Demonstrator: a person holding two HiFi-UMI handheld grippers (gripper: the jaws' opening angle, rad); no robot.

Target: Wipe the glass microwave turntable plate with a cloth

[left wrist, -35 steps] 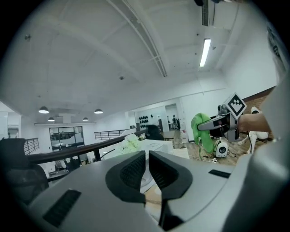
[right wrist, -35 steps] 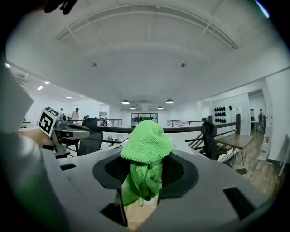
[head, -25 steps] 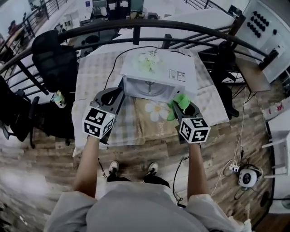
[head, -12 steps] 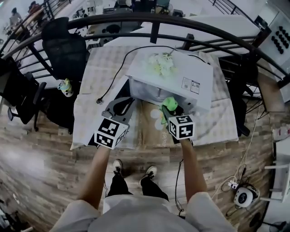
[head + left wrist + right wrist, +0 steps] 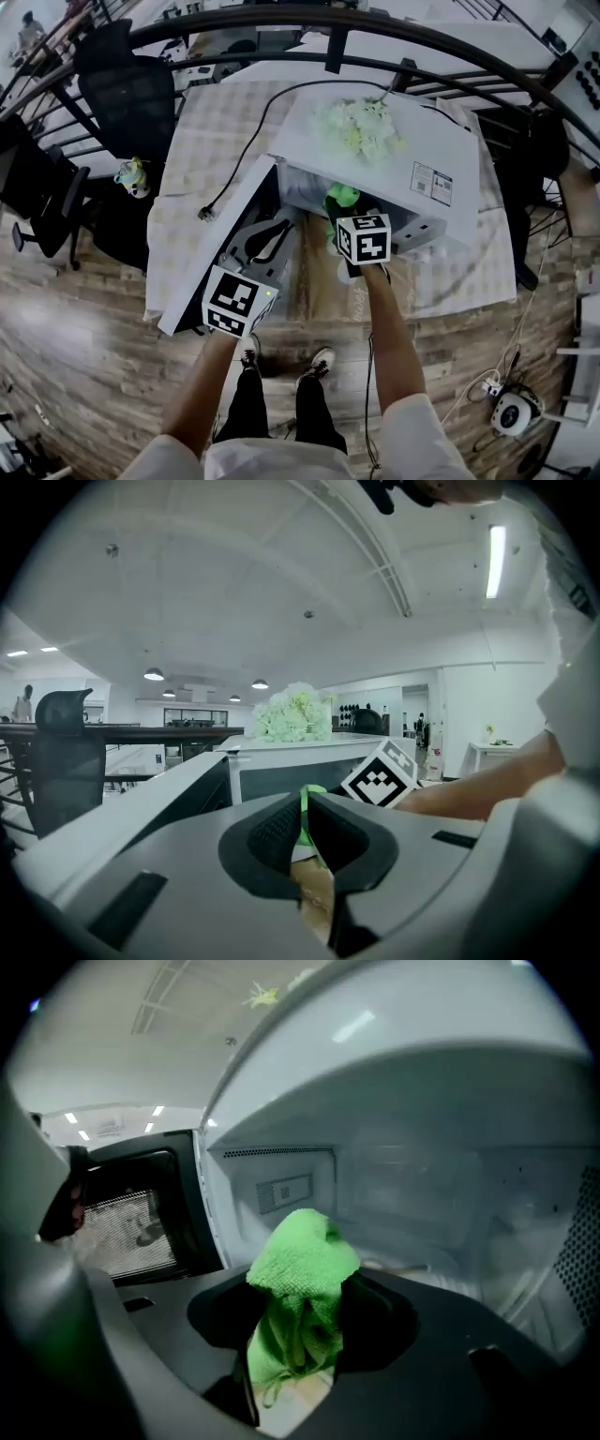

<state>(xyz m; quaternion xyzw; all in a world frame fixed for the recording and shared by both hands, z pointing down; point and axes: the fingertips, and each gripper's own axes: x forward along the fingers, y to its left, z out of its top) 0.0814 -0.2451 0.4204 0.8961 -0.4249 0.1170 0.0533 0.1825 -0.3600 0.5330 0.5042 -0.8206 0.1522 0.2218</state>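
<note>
While the right tongs (image 5: 300,1316), jaws opening around the bunched green cloth (image 5: 302,1260), point into the open microwave (image 5: 441,150), the glass plate (image 5: 412,1269) lies faintly visible on the oven floor, straight ahead and below. The left tongs (image 5: 305,832), closed to a slit and empty, hang farther off beside the door (image 5: 220,244).

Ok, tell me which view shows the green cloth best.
Right gripper view: the green cloth fills the centre, close and sharp. Head view shows only a small tuft at the microwave opening; left gripper view, a thin sliver.
</note>
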